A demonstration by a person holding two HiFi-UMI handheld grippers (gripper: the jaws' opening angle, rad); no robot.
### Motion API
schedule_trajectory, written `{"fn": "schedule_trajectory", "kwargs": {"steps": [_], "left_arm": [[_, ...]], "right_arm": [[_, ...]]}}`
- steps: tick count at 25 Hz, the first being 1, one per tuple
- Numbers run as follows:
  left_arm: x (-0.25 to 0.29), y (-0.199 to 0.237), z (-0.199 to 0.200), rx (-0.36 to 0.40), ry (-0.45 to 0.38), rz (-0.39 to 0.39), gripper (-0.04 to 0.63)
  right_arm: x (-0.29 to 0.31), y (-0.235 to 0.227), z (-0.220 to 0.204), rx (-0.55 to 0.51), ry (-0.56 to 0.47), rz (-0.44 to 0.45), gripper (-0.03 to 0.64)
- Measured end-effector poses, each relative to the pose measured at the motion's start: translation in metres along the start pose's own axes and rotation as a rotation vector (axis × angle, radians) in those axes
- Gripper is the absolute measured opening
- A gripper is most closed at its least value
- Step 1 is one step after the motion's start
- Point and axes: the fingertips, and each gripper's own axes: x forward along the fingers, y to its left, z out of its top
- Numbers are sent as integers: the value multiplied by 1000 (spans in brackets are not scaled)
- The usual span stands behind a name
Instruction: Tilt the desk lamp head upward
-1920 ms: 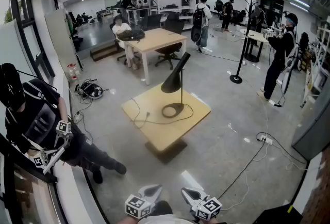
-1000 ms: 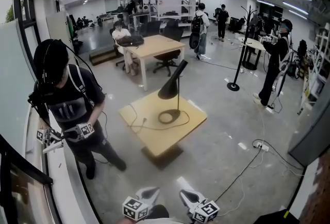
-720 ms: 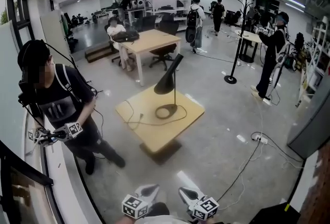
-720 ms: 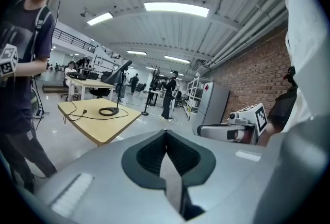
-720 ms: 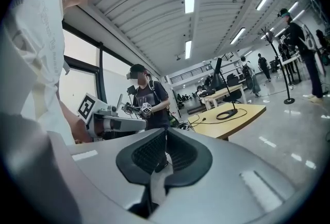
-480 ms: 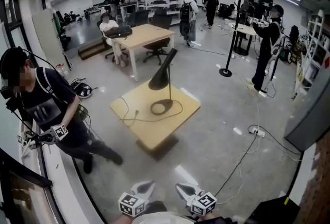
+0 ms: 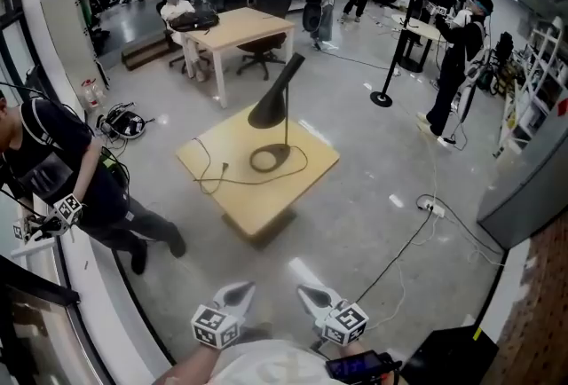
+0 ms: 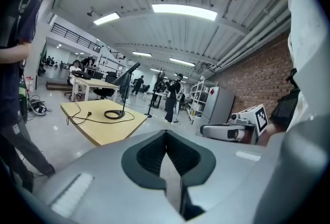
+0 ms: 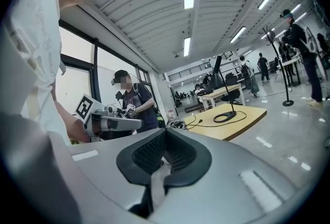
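Note:
A black desk lamp stands on a low wooden table (image 7: 266, 201) out in the middle of the floor. Its cone head (image 7: 269, 104) slopes down to the left on a thin stem, above a ring base (image 7: 269, 160) with a loose cord. Both grippers are at the bottom of the head view, well short of the table. My left gripper (image 7: 238, 291) is shut and empty, and so is my right gripper (image 7: 310, 293). In the left gripper view the lamp (image 8: 127, 72) shows far beyond the shut jaws (image 8: 166, 165). The right gripper view shows the lamp base (image 9: 225, 116) beyond its jaws (image 9: 163, 160).
A person in dark clothes (image 7: 53, 166) holding grippers bends by the window ledge at left. A power strip (image 7: 432, 208) and its cable lie on the floor at right. Behind the lamp table stand a larger desk (image 7: 235, 27), a coat stand (image 7: 390, 46) and other people.
The lamp table has come nearer and lower in the head view. The person at left has shifted further left and bent lower. Both grippers stay shut at the bottom edge.

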Motion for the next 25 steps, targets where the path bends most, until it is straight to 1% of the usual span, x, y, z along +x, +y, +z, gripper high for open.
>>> {"fn": "schedule_trajectory", "kwargs": {"steps": [3, 7, 13, 25], "left_arm": [[10, 7, 5, -3, -6, 5, 2], [32, 22, 25, 12, -23, -2, 2], [61, 51, 45, 1, -38, 6, 2], [120, 91, 81, 8, -30, -53, 2]], "right_arm": [[2, -12, 2, -4, 0, -14, 12], [14, -38, 19, -7, -20, -34, 12], [36, -72, 34, -8, -6, -55, 12], [73, -129, 71, -25, -7, -130, 12]]}}
